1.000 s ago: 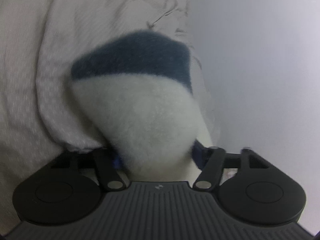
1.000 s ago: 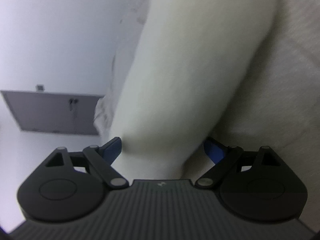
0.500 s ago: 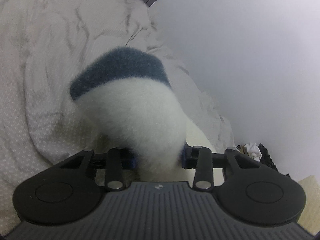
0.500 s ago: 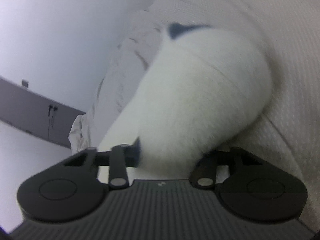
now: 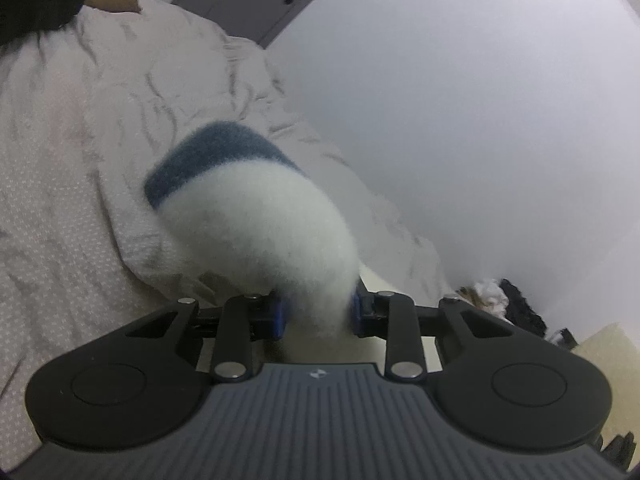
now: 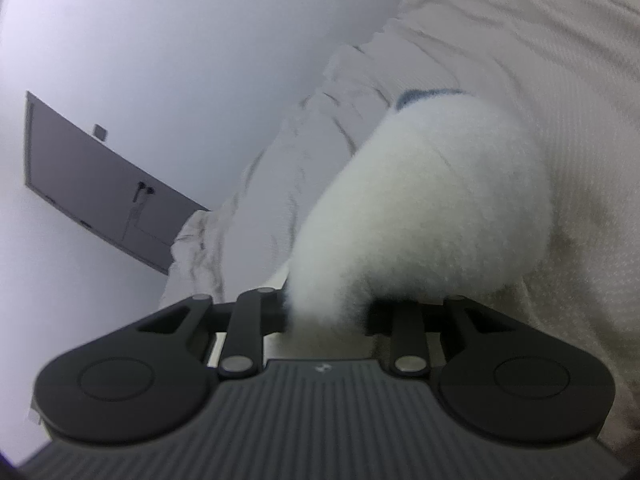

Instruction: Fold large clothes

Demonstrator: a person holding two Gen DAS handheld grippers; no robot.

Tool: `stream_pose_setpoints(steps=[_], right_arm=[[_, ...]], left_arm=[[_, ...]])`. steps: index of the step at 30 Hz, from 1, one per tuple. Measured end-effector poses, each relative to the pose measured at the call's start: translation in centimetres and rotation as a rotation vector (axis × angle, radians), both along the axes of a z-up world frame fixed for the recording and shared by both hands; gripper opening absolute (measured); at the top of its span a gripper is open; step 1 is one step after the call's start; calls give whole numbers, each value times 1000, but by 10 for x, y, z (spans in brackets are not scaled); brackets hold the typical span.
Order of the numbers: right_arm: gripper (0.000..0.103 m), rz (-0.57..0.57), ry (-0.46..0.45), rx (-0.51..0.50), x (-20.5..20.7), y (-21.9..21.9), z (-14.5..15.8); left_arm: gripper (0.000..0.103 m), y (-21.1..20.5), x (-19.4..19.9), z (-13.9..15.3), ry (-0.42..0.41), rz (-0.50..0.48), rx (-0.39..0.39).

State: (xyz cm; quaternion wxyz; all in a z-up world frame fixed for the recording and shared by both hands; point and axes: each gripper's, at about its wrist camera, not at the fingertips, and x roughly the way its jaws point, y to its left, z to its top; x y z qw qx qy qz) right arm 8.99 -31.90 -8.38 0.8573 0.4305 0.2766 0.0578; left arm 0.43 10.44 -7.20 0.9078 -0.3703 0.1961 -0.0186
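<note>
Both grips are on, but you have no finished fold to show yet.

The bed (image 5: 60, 184) spreads far and left under everything; over it your fleecy white garment (image 5: 256, 236) hangs bunched, its long axis running from the tongs away toward the far blue band (image 5: 216, 148). Your left gripper (image 5: 318, 314) and right gripper (image 6: 326, 314) are each pinched narrowly onto a thick wad of that fleece; laying it flat remains.

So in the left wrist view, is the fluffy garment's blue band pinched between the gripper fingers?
No. The left gripper is shut on the fluffy garment at its white part; the blue band lies at the far end.
</note>
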Motion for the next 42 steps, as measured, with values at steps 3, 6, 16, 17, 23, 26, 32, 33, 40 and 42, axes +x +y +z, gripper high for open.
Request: stream_pose_setpoints(steps=[3, 6, 16, 17, 23, 26, 32, 33, 40, 42], right_arm=[[31, 1, -34, 11, -7, -10, 15], [31, 8, -65, -3, -10, -18, 33], [31, -6, -153, -9, 35, -79, 92], [31, -9, -164, -12, 44, -85, 98], [31, -16, -197, -8, 110, -131, 119], [31, -37, -213, -52, 150, -148, 117], [31, -83, -249, -116, 218, -187, 84], [31, -92, -258, -129, 226, -191, 77], [31, -141, -232, -128, 263, -218, 4], [31, -152, -211, -129, 265, -219, -16]], left_arm=[[33, -3, -9, 7, -25, -33, -18], [33, -15, -9, 23, -45, -54, 2], [33, -77, 71, 93, -80, -136, 29], [33, -84, 86, 101, -75, -151, 33], [33, -123, 193, 123, -48, -223, 1], [33, -151, 251, 120, -55, -254, 19], [33, -202, 354, 88, -48, -300, 31], [33, -209, 371, 82, -49, -307, 40], [33, -245, 442, 8, -58, -368, 81], [33, -252, 448, -11, -58, -365, 96]])
